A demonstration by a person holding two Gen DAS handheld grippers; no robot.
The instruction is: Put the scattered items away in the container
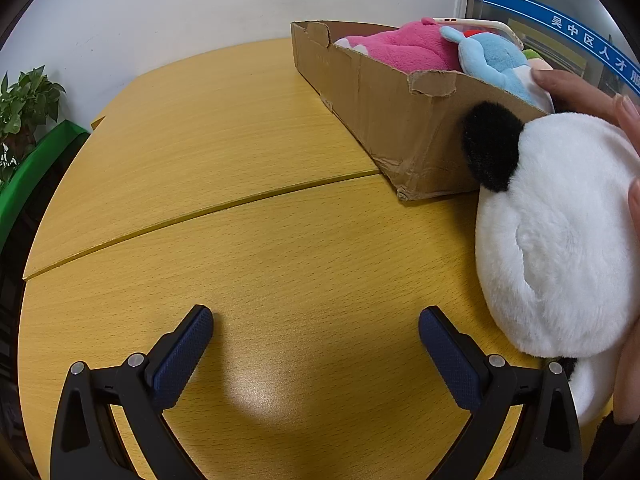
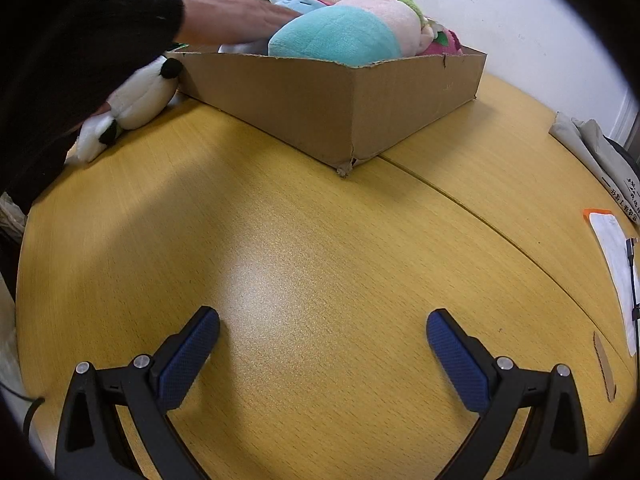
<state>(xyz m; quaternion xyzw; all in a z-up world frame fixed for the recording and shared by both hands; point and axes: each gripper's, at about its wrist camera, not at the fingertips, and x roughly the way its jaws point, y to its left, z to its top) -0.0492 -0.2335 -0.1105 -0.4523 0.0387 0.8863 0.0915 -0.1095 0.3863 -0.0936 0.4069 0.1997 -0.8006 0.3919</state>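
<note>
The panda plush point(image 1: 556, 236) lies on the table point(image 1: 240, 220) at my left camera's three o'clock, touching the cardboard box point(image 1: 384, 120) wall, probably the last stray item. A bare hand point(image 2: 236, 18) reaches over the box at eleven o'clock, seemingly settling the plush toys point(image 2: 344, 32) inside. My left gripper point(image 1: 316, 330) and right gripper point(image 2: 323, 332) are both spread wide, holding nothing. The panda's face is hidden.
</note>
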